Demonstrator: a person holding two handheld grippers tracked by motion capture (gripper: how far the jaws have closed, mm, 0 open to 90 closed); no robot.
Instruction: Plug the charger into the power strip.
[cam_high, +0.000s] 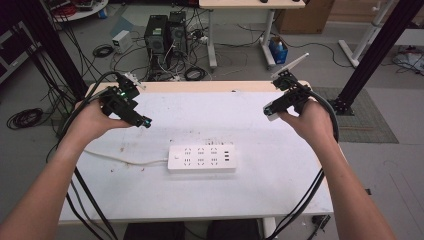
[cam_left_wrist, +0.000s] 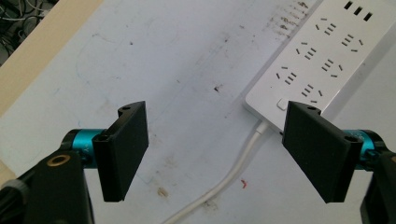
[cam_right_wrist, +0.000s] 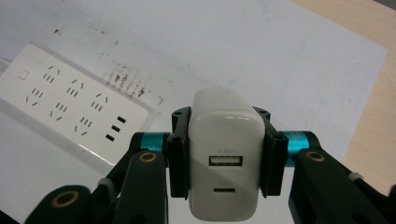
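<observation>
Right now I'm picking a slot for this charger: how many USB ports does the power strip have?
3: they sit in a short row at the power strip end farthest from its cord and switch, beside the six mains sockets.

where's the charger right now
The charger is clamped in the right gripper, held above the table's right side, right of the power strip.

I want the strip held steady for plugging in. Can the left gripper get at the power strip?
Probably yes: the left gripper hangs open over bare table, nothing between it and the power strip.
</observation>
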